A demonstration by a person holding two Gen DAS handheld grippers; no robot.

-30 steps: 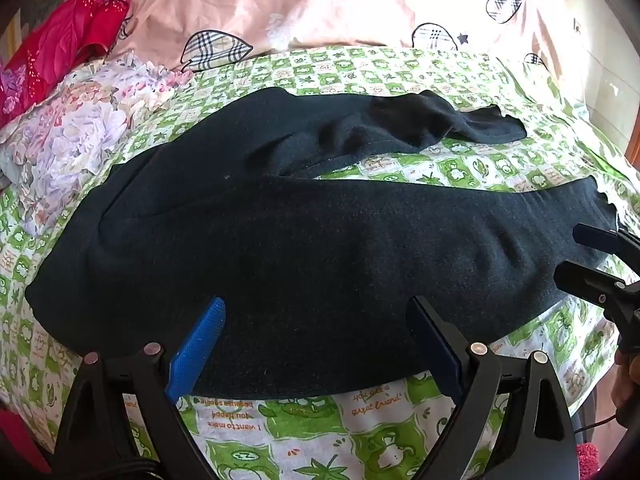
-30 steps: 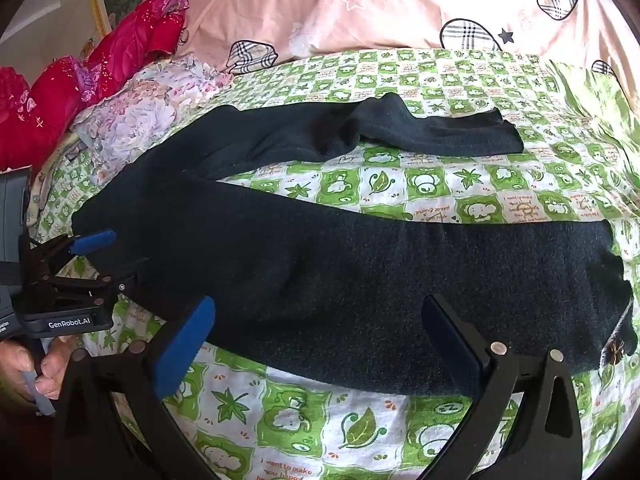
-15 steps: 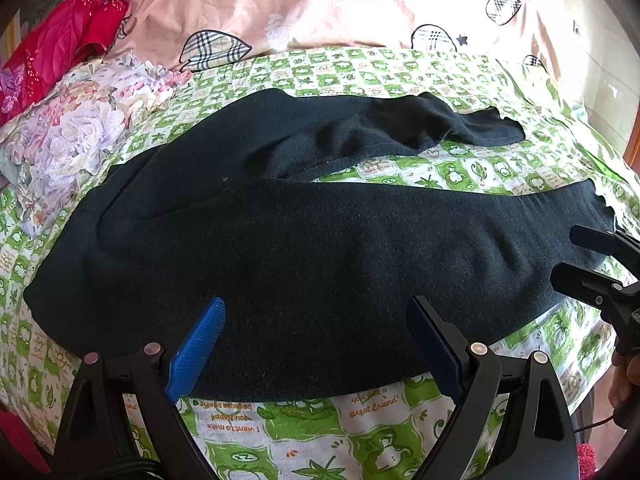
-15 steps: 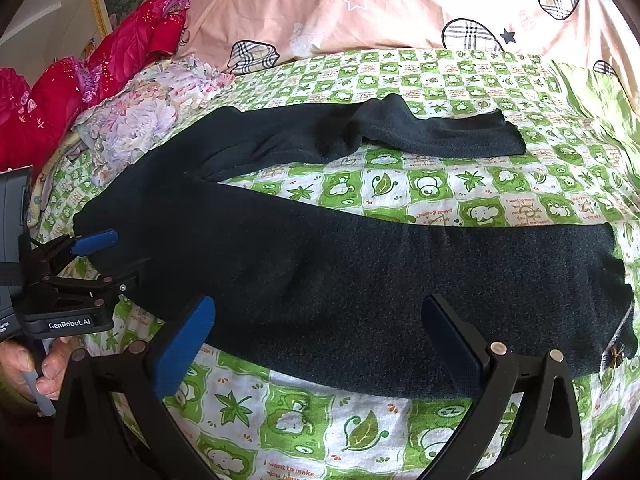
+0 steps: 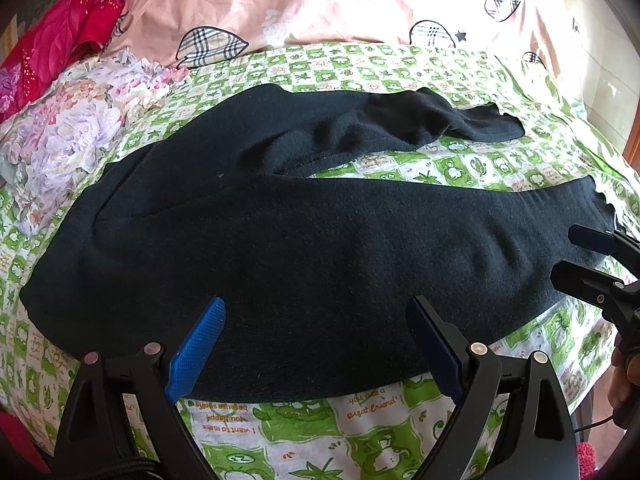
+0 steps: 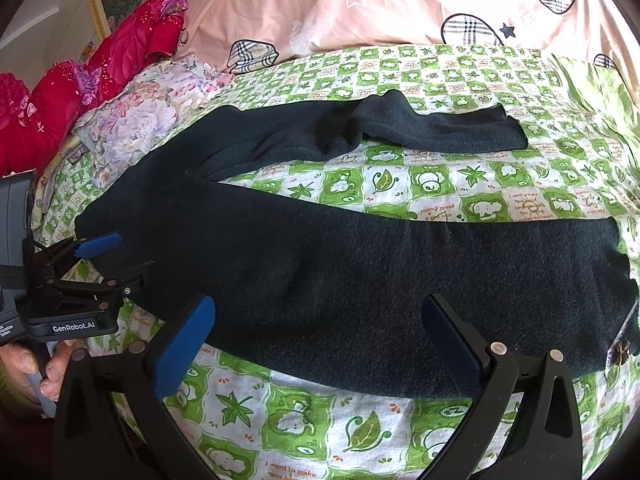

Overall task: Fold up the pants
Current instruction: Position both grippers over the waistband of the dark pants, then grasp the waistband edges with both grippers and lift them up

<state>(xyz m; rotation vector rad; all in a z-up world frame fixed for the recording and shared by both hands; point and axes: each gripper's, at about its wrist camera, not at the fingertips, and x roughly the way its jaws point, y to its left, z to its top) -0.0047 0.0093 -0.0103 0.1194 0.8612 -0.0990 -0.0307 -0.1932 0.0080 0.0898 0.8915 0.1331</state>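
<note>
Green-and-white cartoon-print bedding [image 5: 400, 64] covers a bed, with a pink heart-patterned quilt [image 5: 320, 0] at the far side, a floral pillow [image 5: 68, 140] at far left and red fabric [image 5: 52, 40] beyond it. Dark pants [image 5: 320, 248] lie spread across the bed, waist at the left, the two legs splayed apart toward the right, the far leg [image 6: 420, 128] rumpled and the near leg [image 6: 400, 272] lying flat.

Both tools hover at the near edge of the near leg. The left gripper [image 5: 316, 344] is spread wide and holds nothing, close to the waist end. The right gripper [image 6: 320, 340] is likewise released and empty, toward the cuff end.

No fold appears made; this looks like the approach to the first grasp. Next, I judge, each gripper needs to pinch the near leg's edge, then carry it over the far leg so the legs stack.
</note>
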